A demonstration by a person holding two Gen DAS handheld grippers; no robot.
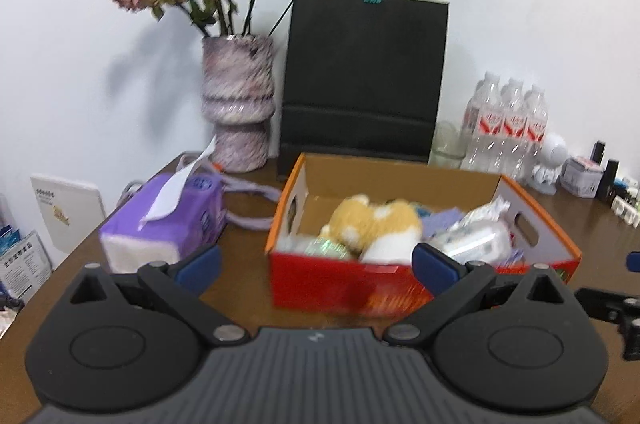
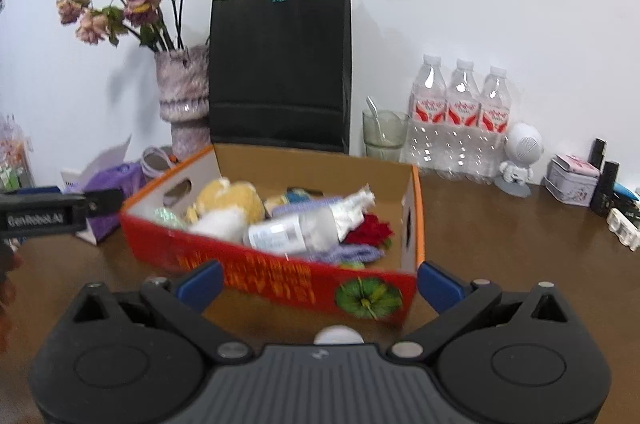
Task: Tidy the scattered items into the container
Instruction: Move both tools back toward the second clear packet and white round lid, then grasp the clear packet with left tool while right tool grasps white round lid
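Note:
A red and orange cardboard box [image 1: 344,284] [image 2: 280,276] stands on the brown table. Inside lie a yellow and white plush toy [image 1: 376,224] [image 2: 224,207], a clear plastic bottle [image 2: 296,230], a crumpled wrapper [image 1: 480,232], a red flower [image 2: 370,230] and purple cloth [image 2: 352,254]. My left gripper [image 1: 316,266] is open and holds nothing, just in front of the box. My right gripper [image 2: 318,284] is open too, its blue fingertips [image 2: 438,286] straddling the box's front wall. A small white round thing [image 2: 338,336] lies on the table close to the right gripper's base.
A purple tissue pack [image 1: 164,224] sits left of the box. Behind stand a vase of dried roses [image 1: 238,107], a black paper bag [image 1: 364,75], a glass [image 2: 384,133], three water bottles [image 2: 460,115], a white figurine [image 2: 518,159], a small tin [image 2: 572,179] and small dark items [image 2: 604,183].

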